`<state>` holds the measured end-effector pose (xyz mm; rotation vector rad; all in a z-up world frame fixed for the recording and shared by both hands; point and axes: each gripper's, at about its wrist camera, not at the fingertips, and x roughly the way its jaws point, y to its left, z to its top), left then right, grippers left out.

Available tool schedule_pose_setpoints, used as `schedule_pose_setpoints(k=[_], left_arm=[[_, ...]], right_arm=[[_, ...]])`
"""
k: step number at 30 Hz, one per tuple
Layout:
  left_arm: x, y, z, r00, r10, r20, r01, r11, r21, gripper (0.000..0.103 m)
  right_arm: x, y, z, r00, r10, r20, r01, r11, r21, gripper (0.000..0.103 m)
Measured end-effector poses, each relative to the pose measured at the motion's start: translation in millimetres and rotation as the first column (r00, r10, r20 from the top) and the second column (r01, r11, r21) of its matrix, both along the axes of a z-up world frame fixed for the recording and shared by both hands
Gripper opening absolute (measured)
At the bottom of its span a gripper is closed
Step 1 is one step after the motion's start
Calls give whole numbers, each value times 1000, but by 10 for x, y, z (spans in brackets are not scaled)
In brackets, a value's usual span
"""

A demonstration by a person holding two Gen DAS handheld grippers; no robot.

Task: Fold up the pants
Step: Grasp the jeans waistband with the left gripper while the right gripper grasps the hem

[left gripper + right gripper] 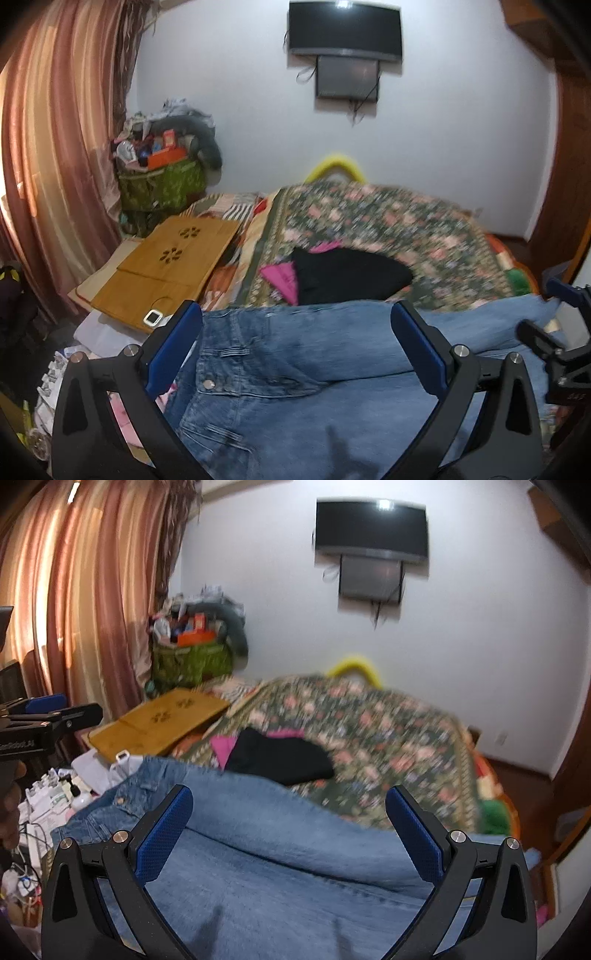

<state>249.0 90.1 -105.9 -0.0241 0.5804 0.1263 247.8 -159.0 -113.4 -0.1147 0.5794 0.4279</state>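
Left wrist view: jeans (295, 369) lie across the bed's near edge at 6 o'clock. Left gripper (295, 332) and right gripper (288, 819) gape wide, empty. Motion blur probably risks pinching one layer, dragging denim floorward.

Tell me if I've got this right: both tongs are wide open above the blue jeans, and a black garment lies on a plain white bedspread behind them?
Nearly. The left tongs and right tongs are open above the jeans, but the black garment lies on a floral bedspread, not a plain white one. Both wrist views show it.
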Motion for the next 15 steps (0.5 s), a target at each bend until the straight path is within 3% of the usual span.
schedule_pose_setpoints(k=[7,11,13,15], left_arm=[[818,521,-671,983,28,-182,-38,998,-49,103],[1135,706,-1037,964,76,-253,-62,996,64,103],[1303,835,-1260,947,101,-306,-78,993,87,103],[1478,1018,-1473,919,100,-382,-95,995,34,103]], right_arm=[[595,99,-313,991,34,-133,-41,998,-53,103],[1005,144,-497,973,64,-222,-82,994,-70,103],[1198,138,-627,958,80,-275,-104,992,-73,103],[1352,111,-750,942,83,-327,-112,991,-72,103]])
